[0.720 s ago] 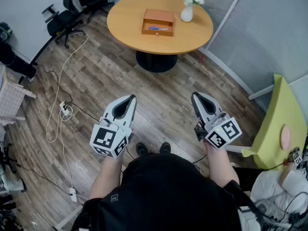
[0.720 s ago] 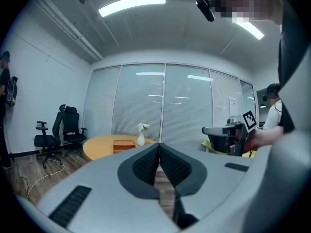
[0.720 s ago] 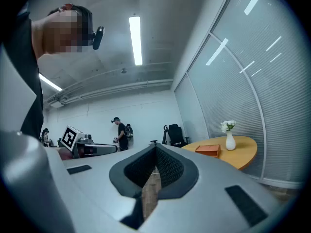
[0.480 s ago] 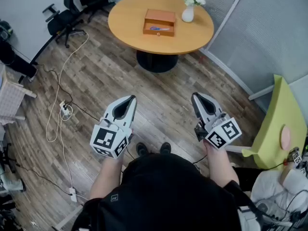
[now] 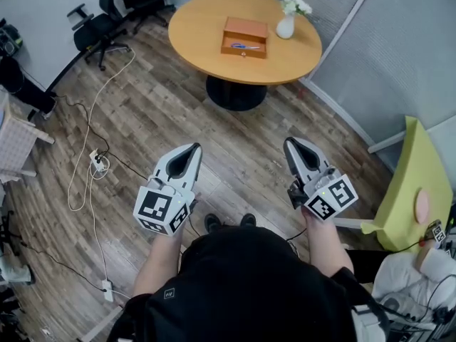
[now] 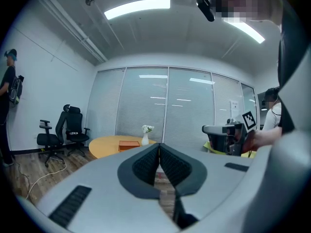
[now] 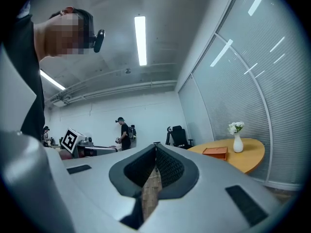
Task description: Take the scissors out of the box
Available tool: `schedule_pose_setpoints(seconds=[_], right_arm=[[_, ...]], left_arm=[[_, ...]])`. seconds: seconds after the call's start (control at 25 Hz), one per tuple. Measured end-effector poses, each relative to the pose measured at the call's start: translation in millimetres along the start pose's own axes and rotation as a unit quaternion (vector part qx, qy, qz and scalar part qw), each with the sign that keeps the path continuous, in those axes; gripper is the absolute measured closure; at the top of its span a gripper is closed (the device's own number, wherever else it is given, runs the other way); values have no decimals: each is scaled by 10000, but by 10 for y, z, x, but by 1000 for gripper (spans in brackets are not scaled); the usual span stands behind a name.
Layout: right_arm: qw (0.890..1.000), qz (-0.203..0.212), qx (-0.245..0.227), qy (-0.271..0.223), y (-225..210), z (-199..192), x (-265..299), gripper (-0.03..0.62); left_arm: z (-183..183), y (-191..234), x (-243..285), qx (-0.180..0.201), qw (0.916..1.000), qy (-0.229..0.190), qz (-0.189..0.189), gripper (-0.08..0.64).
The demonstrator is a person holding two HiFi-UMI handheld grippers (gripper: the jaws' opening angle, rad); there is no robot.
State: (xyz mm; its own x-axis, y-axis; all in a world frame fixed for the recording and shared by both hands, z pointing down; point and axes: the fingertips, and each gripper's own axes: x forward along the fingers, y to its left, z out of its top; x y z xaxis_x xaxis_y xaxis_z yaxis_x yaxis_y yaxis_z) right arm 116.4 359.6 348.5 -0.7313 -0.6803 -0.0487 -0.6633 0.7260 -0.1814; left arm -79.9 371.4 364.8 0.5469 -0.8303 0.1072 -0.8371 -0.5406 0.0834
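Note:
An open orange-brown box sits on a round wooden table far ahead; blue-handled scissors lie inside it. The box shows small in the left gripper view, and the box again in the right gripper view. My left gripper and right gripper are both held at waist height, well short of the table, over the wood floor. Both are shut, jaws pressed together with nothing between them.
A white vase with flowers stands right of the box. Black office chairs stand left of the table. Cables and a power strip trail on the floor at left. A yellow-green chair is at right; glass partitions behind the table.
The head view has shifted slightly, so the table and box sit a little further right and higher. Both grippers hold the same pose.

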Motion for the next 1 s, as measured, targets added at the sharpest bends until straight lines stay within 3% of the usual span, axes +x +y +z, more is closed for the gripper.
schedule_pose_setpoints(seconds=[0.32,0.6,1.0], right_arm=[[9998,-116,133,113,207,-148,241,555],[9992,150,351,89,209,-159,522,555],[9968,223,752,154,-588,-327,1108,555]], left_arm=[[-114,329,-300,-89,9999,-36,58,545],[-217,571,-290,-229,9996,26,179,545],[-325,998,477,-348,9983,374,282,545]])
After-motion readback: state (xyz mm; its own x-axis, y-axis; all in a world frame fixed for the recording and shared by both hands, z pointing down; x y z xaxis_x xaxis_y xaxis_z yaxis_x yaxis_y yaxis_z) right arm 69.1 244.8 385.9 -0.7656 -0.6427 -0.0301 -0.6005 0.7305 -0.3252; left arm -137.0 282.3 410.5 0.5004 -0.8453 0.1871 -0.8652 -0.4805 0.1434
